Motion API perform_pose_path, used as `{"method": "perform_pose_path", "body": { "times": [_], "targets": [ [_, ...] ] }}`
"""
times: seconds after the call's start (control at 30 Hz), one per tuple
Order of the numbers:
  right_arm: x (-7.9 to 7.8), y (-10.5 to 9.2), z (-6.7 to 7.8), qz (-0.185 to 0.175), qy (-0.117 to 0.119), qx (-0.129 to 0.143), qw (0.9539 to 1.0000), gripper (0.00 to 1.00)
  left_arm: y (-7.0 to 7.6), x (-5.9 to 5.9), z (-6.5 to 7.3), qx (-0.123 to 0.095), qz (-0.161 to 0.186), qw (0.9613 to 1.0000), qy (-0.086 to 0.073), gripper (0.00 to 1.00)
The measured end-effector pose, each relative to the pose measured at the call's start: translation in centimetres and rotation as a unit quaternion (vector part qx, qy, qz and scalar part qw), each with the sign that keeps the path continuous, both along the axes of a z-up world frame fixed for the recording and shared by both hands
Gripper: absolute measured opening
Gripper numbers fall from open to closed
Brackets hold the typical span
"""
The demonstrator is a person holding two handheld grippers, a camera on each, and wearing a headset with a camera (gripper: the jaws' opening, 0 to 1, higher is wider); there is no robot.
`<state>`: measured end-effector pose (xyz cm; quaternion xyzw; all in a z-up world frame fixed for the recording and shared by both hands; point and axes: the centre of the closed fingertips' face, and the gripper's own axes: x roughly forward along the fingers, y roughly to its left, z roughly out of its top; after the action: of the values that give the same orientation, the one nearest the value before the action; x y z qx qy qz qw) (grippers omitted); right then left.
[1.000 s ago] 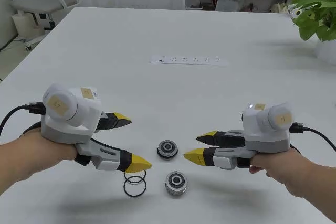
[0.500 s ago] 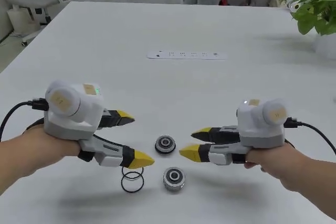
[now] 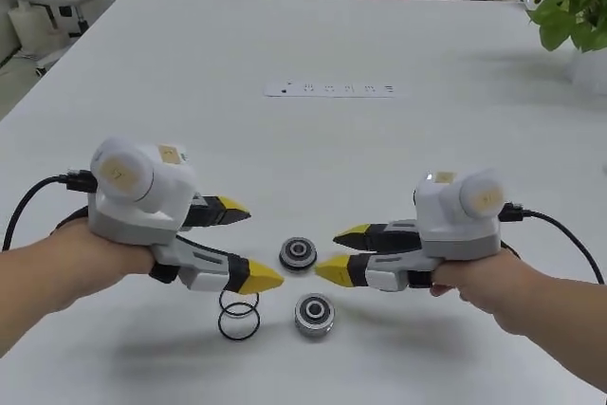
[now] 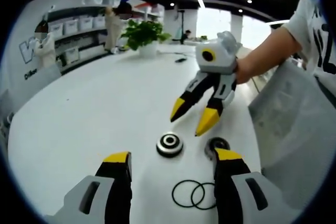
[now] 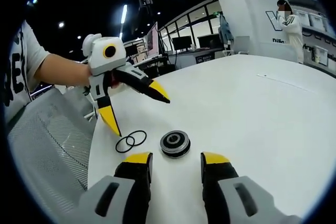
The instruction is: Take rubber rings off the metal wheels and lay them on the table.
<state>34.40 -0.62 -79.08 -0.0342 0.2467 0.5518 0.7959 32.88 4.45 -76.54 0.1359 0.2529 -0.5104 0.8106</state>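
**Grippers face each other, both released**

Left gripper (image 3: 258,244) and right gripper (image 3: 332,251) hover low over the white table (image 3: 398,168), yellow tips pointing at one another. Each has its jaws spread apart and grips nothing. Closest to the person, two black rubber rings (image 3: 238,315) lie flat and overlapping on the table, just below the left gripper's lower tip. Just right of them sits one metal wheel (image 3: 314,315). A second wheel (image 3: 298,253) rests a little further back, in the gap between the opposing tips. Beyond that lies a white power strip (image 3: 329,89), and a green plant (image 3: 569,7) stands at the far right corner.
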Motion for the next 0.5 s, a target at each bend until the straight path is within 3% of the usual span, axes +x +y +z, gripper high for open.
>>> {"method": "perform_pose_path", "body": {
  "times": [0.5],
  "targets": [
    [0.18,0.44,-0.57,0.009,-0.012,-0.018,0.9997,0.3,-0.8,0.46,-0.77,0.004,-0.003,0.9999,0.011,0.53]
  ]
}}
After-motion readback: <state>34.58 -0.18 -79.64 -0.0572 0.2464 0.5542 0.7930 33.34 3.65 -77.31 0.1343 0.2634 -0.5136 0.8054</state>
